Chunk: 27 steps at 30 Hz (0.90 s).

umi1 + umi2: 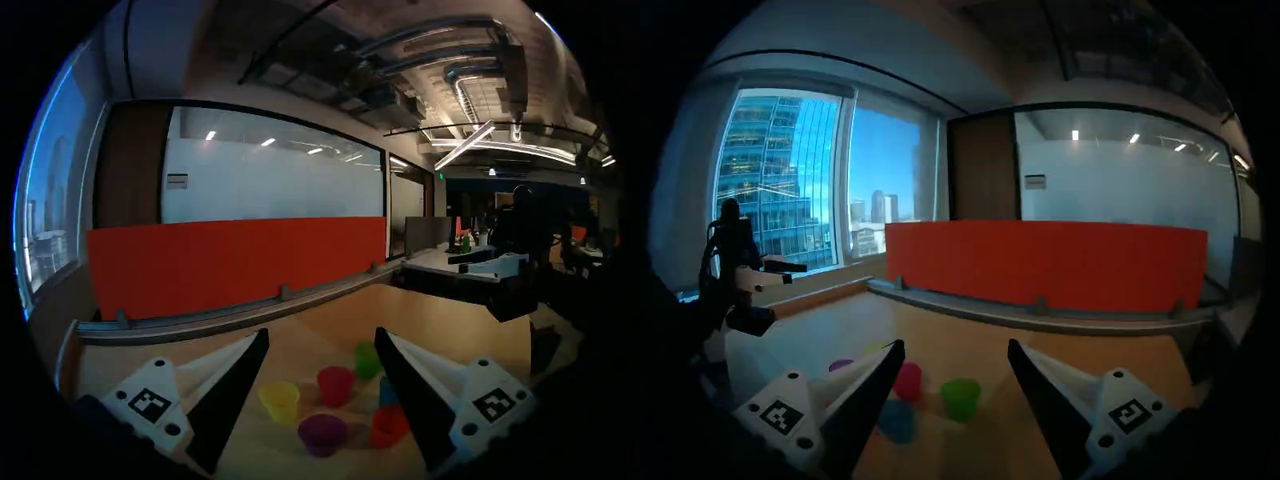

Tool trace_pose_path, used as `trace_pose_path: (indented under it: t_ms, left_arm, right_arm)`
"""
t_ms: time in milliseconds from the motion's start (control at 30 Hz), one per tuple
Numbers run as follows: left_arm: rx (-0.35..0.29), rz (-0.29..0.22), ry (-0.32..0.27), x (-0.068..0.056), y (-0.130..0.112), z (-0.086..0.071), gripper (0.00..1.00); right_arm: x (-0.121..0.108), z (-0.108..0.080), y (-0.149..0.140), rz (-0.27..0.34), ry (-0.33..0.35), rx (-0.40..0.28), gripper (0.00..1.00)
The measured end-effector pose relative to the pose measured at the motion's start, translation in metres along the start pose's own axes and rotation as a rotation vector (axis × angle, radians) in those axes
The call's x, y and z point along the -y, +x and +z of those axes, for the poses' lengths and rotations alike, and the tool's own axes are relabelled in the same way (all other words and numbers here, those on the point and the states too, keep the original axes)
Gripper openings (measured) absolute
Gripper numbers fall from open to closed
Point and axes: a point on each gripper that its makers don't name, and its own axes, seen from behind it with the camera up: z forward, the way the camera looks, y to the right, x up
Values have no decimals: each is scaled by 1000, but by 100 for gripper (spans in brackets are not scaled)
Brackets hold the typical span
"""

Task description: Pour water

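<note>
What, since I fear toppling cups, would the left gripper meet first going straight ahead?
Likely the orange partition at the far edge of the table; the left gripper seems to point over the cups below it, though depth is unclear.

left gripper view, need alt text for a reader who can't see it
The left gripper, open and empty, frames a cluster of small cups on a wooden table: yellow cup, red cup, green cup, purple cup, orange cup. An orange partition and glass wall stand behind.
</note>
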Motion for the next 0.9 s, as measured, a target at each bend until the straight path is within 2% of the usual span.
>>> trace_pose_path:
  t_ms: [300, 667, 900]
  left_arm:
    - [36, 3, -35, -6, -16, 8, 98]
    - [85, 3, -79, -10, -39, 26, 99]
    - [120, 15, -112, -15, -55, 34, 98]
  right_arm:
    - [5, 5, -18, -2, 17, 35, 100]
    - [13, 17, -46, 3, 56, 83, 100]
    - [20, 22, -66, -20, 94, 124, 100]
